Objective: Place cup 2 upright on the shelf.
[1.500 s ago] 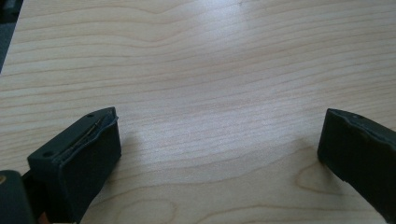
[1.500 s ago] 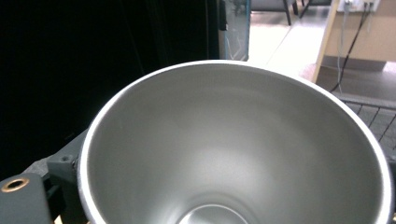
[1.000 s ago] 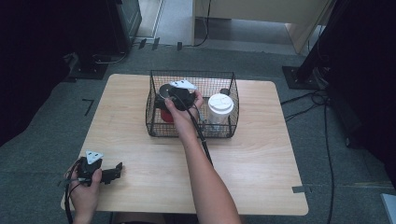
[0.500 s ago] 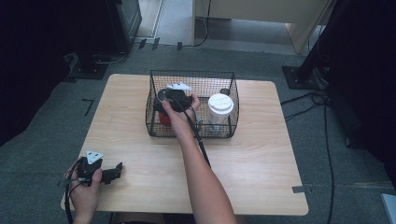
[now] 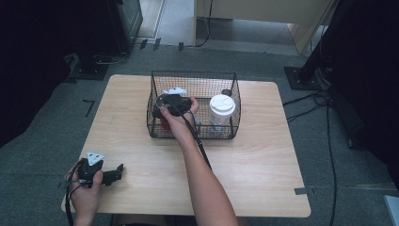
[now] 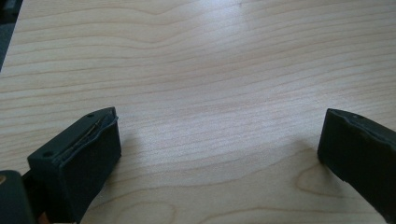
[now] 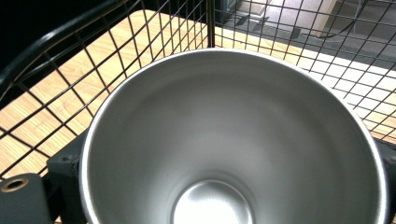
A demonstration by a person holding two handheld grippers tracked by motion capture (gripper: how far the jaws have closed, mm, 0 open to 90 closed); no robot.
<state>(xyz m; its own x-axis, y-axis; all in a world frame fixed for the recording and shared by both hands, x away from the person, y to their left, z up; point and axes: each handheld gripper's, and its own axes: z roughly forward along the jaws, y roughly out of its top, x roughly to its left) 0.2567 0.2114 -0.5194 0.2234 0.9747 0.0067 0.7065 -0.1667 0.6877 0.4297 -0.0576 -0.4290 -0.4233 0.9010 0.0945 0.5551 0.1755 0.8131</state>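
High view: the right claw is down inside the wire basket, at nine o'clock of the white-lidded cup.

Left claw view: the left claw rests spread wide on the desk.

Right claw view: the jaws pinch the steel cup on both sides.

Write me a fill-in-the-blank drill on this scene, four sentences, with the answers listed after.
1. The right gripper reaches into the wire ____ on the table.
2. In the right gripper view, its jaws sit on either side of a metal cup whose inside is ____.
3. The white-lidded cup stands inside the basket, on the metal cup's ____ side in the high view.
4. The left gripper rests near the table's front left corner with its jaws ____.

Missing words: basket; empty; right; open
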